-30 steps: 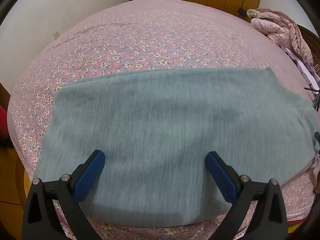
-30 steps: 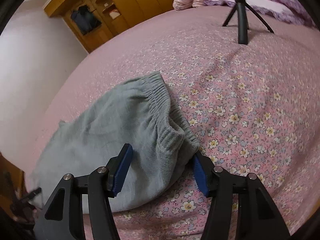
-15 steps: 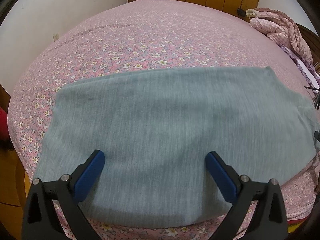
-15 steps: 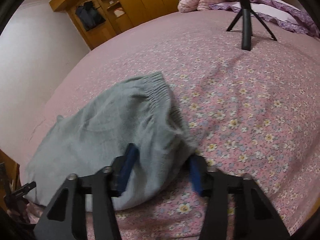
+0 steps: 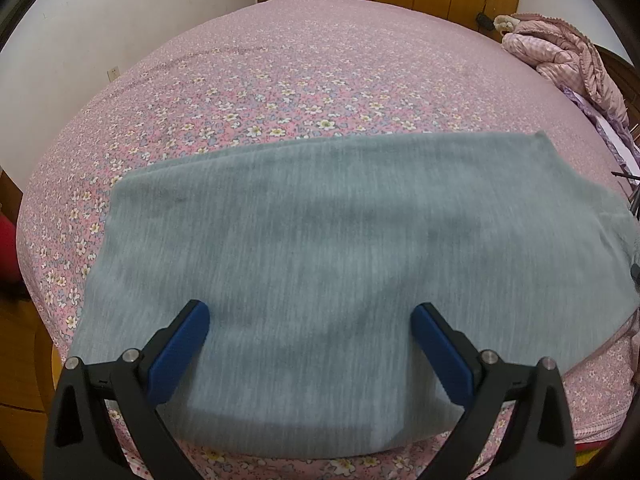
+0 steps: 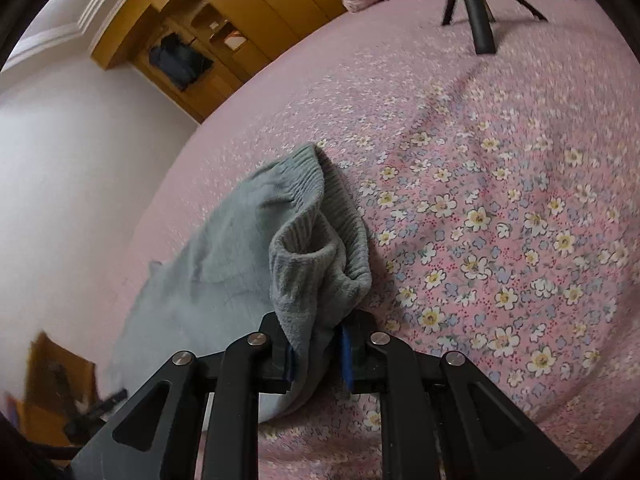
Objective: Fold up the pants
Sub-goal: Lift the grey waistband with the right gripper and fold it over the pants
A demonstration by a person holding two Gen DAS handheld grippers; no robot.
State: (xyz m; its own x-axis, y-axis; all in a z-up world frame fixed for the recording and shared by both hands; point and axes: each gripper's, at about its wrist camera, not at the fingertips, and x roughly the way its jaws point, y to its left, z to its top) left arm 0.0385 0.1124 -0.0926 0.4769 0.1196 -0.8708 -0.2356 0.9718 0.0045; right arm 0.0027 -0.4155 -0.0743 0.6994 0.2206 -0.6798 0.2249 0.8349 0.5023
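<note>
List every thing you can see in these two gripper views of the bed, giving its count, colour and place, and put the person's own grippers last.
pants: one pair, grey-green, spread flat on the near part of the bed; ribbed waistband bunched up at one end
bedsheet: one, pink with small flowers, covering the bed
quilt: one, pink, heaped at the far right corner
tripod: one, black, standing on the far side of the bed
wardrobe: one, wooden, against the far wall
wall: white, beside the bed
left gripper: one, black with blue pads, open above the pants
right gripper: one, black with blue pads, closing on the waistband, cloth between the pads
</note>
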